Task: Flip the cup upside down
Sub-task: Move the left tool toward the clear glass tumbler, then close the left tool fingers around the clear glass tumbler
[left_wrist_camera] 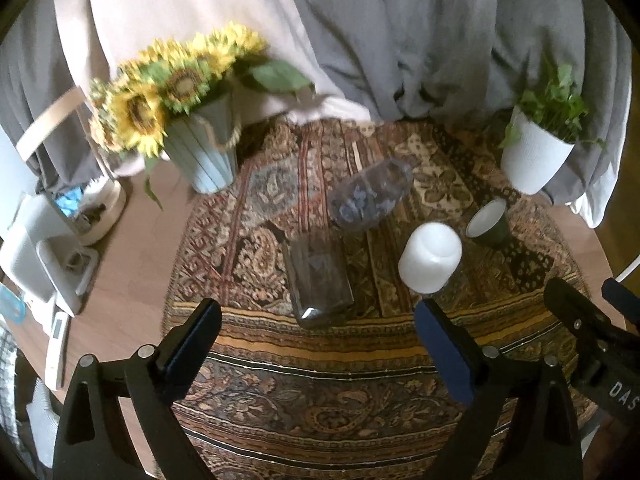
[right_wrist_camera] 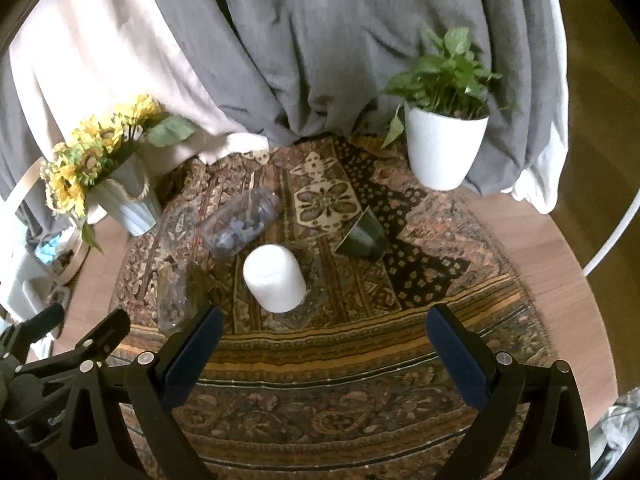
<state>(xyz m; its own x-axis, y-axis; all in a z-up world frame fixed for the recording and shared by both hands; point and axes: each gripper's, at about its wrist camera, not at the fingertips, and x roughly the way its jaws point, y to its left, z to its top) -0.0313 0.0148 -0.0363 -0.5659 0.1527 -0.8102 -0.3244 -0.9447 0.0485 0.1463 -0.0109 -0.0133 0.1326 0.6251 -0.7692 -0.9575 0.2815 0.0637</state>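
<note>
A dark green cup [left_wrist_camera: 489, 224] with a white inside lies tilted on its side on the patterned cloth; in the right wrist view the cup [right_wrist_camera: 362, 236] sits beyond the white cylinder. My left gripper [left_wrist_camera: 318, 344] is open and empty, near the front of the cloth, behind a clear glass [left_wrist_camera: 318, 280]. My right gripper [right_wrist_camera: 324, 350] is open and empty, in front of the white cylinder [right_wrist_camera: 275, 278]. The right gripper's arm shows at the right edge of the left wrist view [left_wrist_camera: 592, 332].
A white cylinder [left_wrist_camera: 431, 258], a clear bottle lying on its side [left_wrist_camera: 370, 196] and a clear glass stand on the cloth [left_wrist_camera: 320, 380]. A sunflower pot [left_wrist_camera: 200, 152] is at back left, a white plant pot [right_wrist_camera: 442, 148] at back right. Grey curtains hang behind.
</note>
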